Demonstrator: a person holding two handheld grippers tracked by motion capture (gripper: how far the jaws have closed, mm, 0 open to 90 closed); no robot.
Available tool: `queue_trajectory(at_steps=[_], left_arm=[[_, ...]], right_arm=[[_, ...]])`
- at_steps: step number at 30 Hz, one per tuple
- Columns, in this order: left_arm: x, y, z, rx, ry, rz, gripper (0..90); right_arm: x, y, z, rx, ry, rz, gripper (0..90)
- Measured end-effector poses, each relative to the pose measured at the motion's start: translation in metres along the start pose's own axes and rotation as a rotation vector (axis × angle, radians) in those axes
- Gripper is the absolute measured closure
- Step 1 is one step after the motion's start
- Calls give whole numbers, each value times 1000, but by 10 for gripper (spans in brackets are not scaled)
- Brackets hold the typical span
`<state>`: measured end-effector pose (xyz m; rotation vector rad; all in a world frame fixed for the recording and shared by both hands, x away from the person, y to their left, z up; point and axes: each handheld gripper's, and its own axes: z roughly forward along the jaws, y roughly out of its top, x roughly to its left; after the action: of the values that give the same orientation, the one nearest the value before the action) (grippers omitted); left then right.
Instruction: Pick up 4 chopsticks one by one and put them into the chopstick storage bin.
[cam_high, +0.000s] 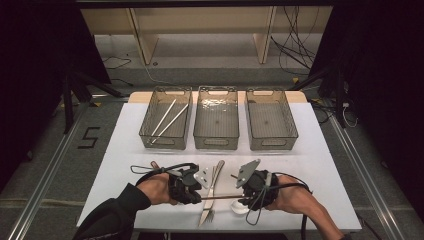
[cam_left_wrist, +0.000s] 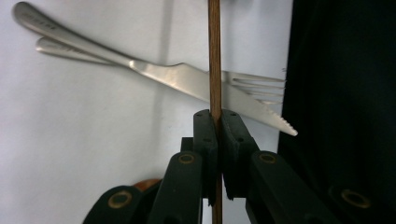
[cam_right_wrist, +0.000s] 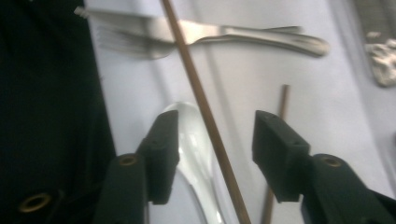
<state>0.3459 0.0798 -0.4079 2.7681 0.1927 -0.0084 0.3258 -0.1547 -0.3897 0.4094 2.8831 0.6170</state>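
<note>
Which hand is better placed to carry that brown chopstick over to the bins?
Left. The left hand-held gripper is already shut on the brown chopstick, while the right hand-held gripper stands open with the stick merely passing between its jaws. The left also sits nearer the bin holding chopsticks.

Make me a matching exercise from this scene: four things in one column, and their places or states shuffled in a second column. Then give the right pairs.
Things
1. left gripper
2. right gripper
3. knife
4. left bin

Places or states
A. holds two pale chopsticks
B. jaws open, a brown chopstick between them
C. lies across a fork on the table
D. jaws shut on a brown chopstick

Pairs: 1-D, 2-B, 3-C, 4-A
</note>
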Motion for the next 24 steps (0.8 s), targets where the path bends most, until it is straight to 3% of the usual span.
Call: queue_trajectory(at_steps=[3,8,11,17,24], left_arm=[[6,-6,-6,-11,14,-28,853],[15,-16,-19,-32,52,-86,853],[22,-22,-25,-63,86,-146,853],[35,-34,-37,-111,146,-251,853],[45,-43,-47,-137,195,-320,853]], right_arm=[[-10,-9,-9,-48,-25,68,442],[-24,-25,-13,-62,-75,168,374],[-29,-34,-14,-63,-99,220,357],[-40,-51,-6,-22,-96,299,328],[-45,-64,3,33,-90,344,312]])
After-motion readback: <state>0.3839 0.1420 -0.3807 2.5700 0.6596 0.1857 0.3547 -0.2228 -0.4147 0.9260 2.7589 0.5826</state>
